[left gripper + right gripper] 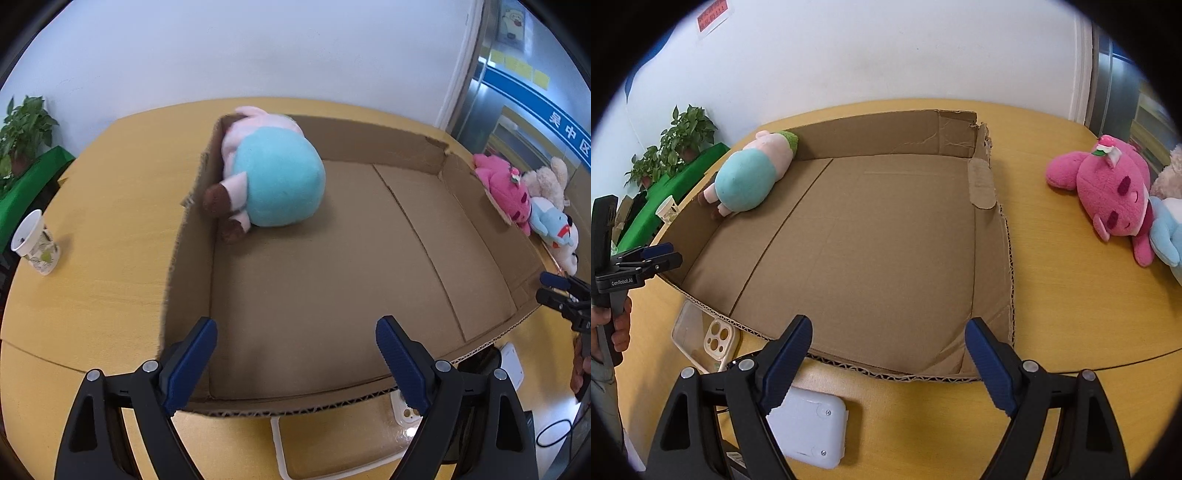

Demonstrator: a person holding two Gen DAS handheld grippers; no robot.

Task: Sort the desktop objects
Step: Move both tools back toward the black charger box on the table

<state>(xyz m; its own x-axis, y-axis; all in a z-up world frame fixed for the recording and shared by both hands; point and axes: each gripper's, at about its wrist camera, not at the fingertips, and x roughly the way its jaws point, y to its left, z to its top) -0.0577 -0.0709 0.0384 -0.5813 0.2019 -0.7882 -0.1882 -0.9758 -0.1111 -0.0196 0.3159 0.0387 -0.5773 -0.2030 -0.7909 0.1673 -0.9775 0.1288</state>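
Cardboard box (pixel 871 236) on the table (pixel 1071 295) held one pig plush (pixel 746 181); pink plush (pixel 1108 199) lay outside. I kept left tongs (pixel 295 354) and right tongs (pixel 888 354) wide, empty.

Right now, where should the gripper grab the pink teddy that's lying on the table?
Probably around the pink teddy's round head, coming down from above. It lies flat on the table beside the cardboard box, with the blue toy against its far side, so the top is free. The right gripper is open and empty.
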